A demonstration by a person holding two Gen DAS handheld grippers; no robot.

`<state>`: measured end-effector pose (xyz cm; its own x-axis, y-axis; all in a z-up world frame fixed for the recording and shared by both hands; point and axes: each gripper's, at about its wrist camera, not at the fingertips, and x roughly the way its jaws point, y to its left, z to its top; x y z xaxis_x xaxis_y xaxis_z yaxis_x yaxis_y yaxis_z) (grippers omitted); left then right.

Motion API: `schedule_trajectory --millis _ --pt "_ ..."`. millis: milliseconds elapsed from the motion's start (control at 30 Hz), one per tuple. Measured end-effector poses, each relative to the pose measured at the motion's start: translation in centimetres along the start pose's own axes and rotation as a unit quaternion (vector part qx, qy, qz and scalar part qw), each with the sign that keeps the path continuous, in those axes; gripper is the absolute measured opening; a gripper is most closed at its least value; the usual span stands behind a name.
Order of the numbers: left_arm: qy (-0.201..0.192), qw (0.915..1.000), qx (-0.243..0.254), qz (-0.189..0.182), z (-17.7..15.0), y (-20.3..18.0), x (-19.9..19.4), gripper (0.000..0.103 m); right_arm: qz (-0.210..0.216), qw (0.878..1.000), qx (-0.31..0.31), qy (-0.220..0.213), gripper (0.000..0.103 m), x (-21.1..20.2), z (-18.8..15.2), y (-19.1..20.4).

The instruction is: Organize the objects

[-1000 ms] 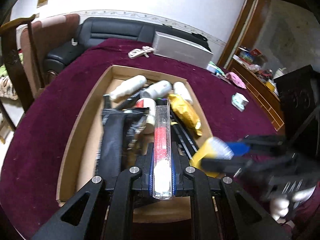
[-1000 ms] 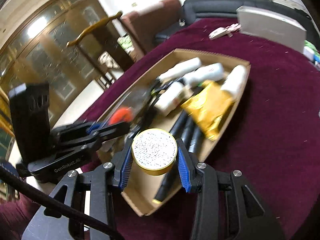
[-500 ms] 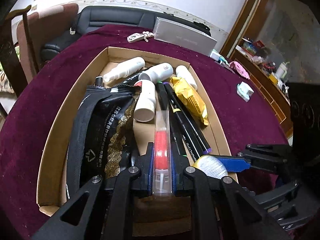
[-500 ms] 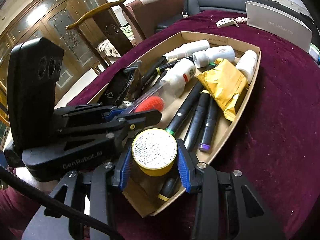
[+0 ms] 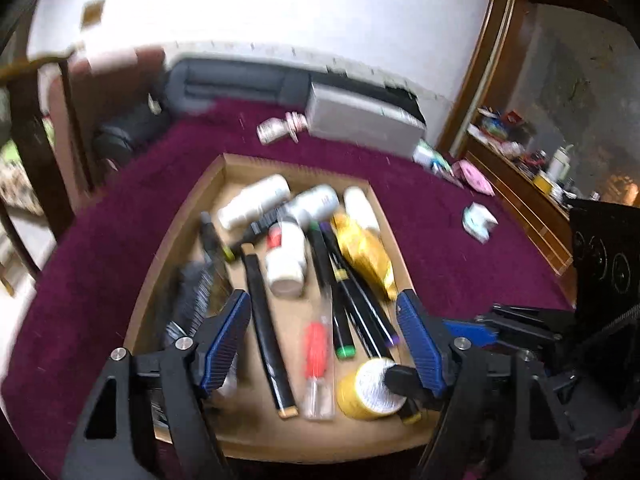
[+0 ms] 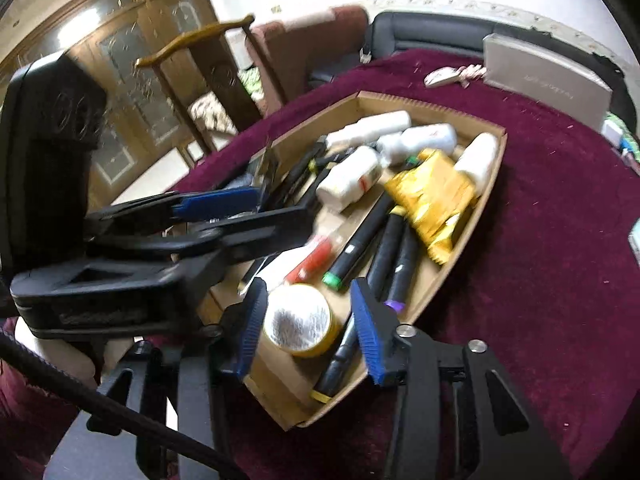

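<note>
Both my grippers have let go since half a second ago, and the clear tube and yellow tin now lie in the box.

My left gripper [image 5: 324, 340] hangs wide over the cardboard box [image 5: 176, 236]; the clear tube [image 5: 318, 354] lies flat between black markers [image 5: 352, 312], beside the yellow tin [image 6: 298, 320], which sits loose between my right gripper [image 6: 308, 328]'s parted blue pads.

The left gripper [image 5: 324, 340] now gapes empty, its clear tube [image 5: 318, 360] lying in the box [image 5: 188, 216]; the right gripper [image 6: 308, 324] has let go of the yellow tin [image 6: 298, 320].
</note>
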<state>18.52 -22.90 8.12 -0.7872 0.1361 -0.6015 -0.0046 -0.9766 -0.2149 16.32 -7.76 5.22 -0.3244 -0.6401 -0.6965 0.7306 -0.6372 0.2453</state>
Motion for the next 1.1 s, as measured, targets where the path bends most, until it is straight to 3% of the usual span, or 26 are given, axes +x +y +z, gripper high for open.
schedule_trajectory --millis 100,200,367,500,733,833,1100 --pt "-0.054 0.9964 0.026 0.06 0.4 -1.1 -1.7 0.084 -0.012 0.999 0.019 -0.03 0.058 -1.5 0.0 -0.8" --pt "-0.086 0.9924 0.025 0.085 0.7 -1.7 -2.8 0.094 -0.026 0.998 0.041 -0.048 0.058 -2.5 0.0 -1.9" --pt "-0.104 0.9829 -0.014 0.152 1.1 -1.5 -3.8 0.095 -0.069 0.993 0.061 -0.072 0.061 -3.6 0.1 -2.9" --pt "-0.107 0.9669 -0.041 0.228 1.2 -1.1 -4.5 0.095 -0.113 0.989 0.047 -0.085 0.066 -4.8 0.1 -2.8" --pt "-0.101 0.9643 -0.073 0.234 1.1 -0.1 -5.3 0.095 -0.165 0.982 0.015 -0.095 0.071 -5.3 0.5 -2.0" --pt "-0.106 0.9596 -0.069 0.251 0.8 -0.5 -5.6 0.096 -0.172 0.981 0.012 -0.093 0.073 -5.2 0.5 -1.8" --pt "-0.103 0.9594 -0.062 0.255 0.5 -0.8 -5.6 0.1 -0.196 0.977 -0.008 -0.085 0.073 -4.5 0.3 -1.1"
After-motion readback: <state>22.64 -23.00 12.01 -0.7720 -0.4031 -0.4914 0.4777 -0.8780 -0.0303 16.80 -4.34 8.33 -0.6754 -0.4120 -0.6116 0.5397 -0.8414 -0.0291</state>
